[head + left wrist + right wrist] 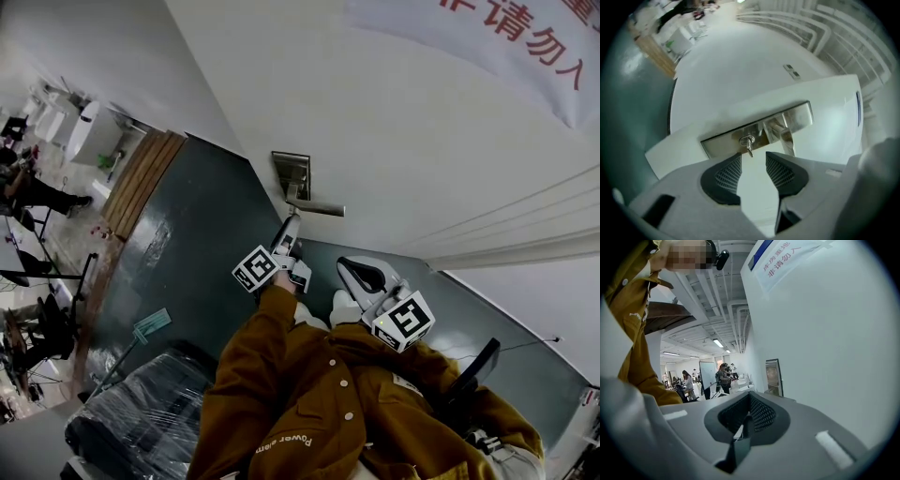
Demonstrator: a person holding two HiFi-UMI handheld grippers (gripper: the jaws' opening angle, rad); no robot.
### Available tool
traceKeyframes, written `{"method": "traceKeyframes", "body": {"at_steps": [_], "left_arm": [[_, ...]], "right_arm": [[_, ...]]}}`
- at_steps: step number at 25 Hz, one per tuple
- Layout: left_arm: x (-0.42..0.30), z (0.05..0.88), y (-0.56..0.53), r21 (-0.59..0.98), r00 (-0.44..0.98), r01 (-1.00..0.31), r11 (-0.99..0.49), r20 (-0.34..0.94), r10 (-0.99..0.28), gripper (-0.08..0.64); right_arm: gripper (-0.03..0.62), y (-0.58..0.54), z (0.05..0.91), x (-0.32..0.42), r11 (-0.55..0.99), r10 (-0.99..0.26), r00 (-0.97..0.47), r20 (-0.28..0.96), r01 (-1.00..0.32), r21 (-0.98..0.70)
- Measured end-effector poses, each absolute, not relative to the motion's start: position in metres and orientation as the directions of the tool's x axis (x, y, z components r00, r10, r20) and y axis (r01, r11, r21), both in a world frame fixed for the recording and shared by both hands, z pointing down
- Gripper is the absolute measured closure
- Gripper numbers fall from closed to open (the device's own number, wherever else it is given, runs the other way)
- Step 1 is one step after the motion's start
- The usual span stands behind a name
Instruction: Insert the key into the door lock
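The white door (412,141) carries a metal lock plate (292,174) with a lever handle (317,208). In the left gripper view a small silver key (748,143) sits in the keyhole of the lock plate (797,117), its bow hanging free beside the handle (783,136). My left gripper (753,157) is open, its fingertips just short of the key and not touching it. In the head view the left gripper (292,223) points at the lock from below. My right gripper (359,274) is held back from the door. Its jaws (749,411) are shut, with nothing between them.
A paper sign (506,42) with red print hangs on the door. A plastic-wrapped dark object (141,417) stands on the dark floor behind me. A wooden panel (141,178) lines the wall further off. People at desks (686,380) are in the office beyond.
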State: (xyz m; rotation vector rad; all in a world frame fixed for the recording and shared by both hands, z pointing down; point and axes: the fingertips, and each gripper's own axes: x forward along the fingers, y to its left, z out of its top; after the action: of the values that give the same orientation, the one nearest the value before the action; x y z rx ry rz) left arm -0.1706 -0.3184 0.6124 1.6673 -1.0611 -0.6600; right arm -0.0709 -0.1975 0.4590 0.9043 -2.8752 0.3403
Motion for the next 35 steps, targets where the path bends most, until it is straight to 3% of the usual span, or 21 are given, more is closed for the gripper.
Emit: {"method": "traceKeyframes", "body": {"at_steps": [4, 7, 11, 13, 20, 35], "left_arm": [[-0.173, 0.597, -0.293, 0.718, 0.518, -0.657, -0.23, 0.208, -0.83, 0.434], [-0.17, 0.568, -0.272, 0.576, 0.522, -0.756, -0.313, 0.241, -0.818, 0.453], [-0.158, 0.521, -0.241, 0.453, 0.498, -0.815, -0.361, 0.231, -0.836, 0.485], [-0.155, 0.5, -0.229, 0.425, 0.462, -0.839, -0.34, 0.228, -0.857, 0.556], [-0.147, 0.467, -0.209, 0.328, 0.372, -0.901, -0.283, 0.25, -0.894, 0.557], [-0.151, 0.47, -0.206, 0.341, 0.333, -0.911, -0.233, 0.275, -0.902, 0.557]], "right_arm": [[0.586, -0.207, 0.466, -0.069, 0.763, -0.577, -0.795, 0.185, -0.606, -0.223], [0.586, -0.213, 0.47, -0.07, 0.742, -0.597, -0.777, 0.201, -0.63, -0.231], [0.586, -0.22, 0.471, -0.074, 0.74, -0.602, -0.773, 0.199, -0.634, -0.224], [0.586, -0.227, 0.468, -0.074, 0.739, -0.612, -0.768, 0.188, -0.64, -0.211], [0.588, -0.24, 0.479, -0.076, 0.738, -0.622, -0.752, 0.218, -0.657, -0.156], [0.588, -0.242, 0.485, -0.08, 0.757, -0.598, -0.774, 0.211, -0.631, -0.171]]}}
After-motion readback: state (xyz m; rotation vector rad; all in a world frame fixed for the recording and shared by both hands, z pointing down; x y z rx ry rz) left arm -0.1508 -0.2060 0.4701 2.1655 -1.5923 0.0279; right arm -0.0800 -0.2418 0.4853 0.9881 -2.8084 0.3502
